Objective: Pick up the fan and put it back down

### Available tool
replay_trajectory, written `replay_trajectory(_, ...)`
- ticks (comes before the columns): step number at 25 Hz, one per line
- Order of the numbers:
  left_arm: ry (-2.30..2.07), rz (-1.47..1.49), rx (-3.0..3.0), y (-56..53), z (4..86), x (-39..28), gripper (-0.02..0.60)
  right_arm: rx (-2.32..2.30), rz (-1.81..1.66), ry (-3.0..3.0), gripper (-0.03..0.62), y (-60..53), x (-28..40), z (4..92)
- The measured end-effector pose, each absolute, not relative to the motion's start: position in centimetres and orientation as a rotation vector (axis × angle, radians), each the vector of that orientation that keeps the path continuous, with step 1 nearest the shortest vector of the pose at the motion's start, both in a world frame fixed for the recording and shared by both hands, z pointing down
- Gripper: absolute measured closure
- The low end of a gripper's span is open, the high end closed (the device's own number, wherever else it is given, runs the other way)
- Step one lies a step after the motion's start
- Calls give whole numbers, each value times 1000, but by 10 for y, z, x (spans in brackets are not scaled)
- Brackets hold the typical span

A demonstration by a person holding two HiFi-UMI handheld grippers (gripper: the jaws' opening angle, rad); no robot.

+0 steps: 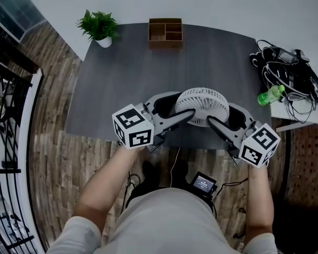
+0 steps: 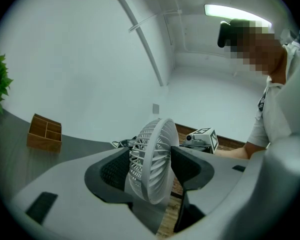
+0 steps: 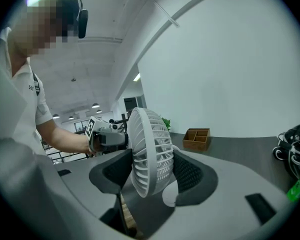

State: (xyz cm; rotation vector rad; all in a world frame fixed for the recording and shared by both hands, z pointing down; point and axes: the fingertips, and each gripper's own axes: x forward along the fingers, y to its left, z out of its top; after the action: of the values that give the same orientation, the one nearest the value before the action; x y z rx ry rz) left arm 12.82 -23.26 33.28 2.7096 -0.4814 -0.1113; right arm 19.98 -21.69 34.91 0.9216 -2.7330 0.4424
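- Grey table (image 1: 122, 78), fan (image 1: 202, 106) near its front edge.
- Left gripper (image 2: 152, 171) and right gripper (image 3: 150, 171) each pinch its cage rim.
- Probably light, with a brittle grille; hold the rim gently.

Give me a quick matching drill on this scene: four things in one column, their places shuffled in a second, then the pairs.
Things:
1. fan
2. wooden organizer
3. potted plant
4. green bottle

Places:
A. far left corner of the desk
B. at the right, off the desk, beside the tangled cables
C. between the jaws of the left gripper and the right gripper
D. far edge of the desk, around the middle

Pairs: 1-C, 2-D, 3-A, 4-B.
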Motion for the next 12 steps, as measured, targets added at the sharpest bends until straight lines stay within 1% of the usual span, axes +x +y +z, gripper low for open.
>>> replay_trajectory(12, -514, -222, 2748, -224, 284, 120, 306, 908, 327, -2794, 335, -211, 194, 297)
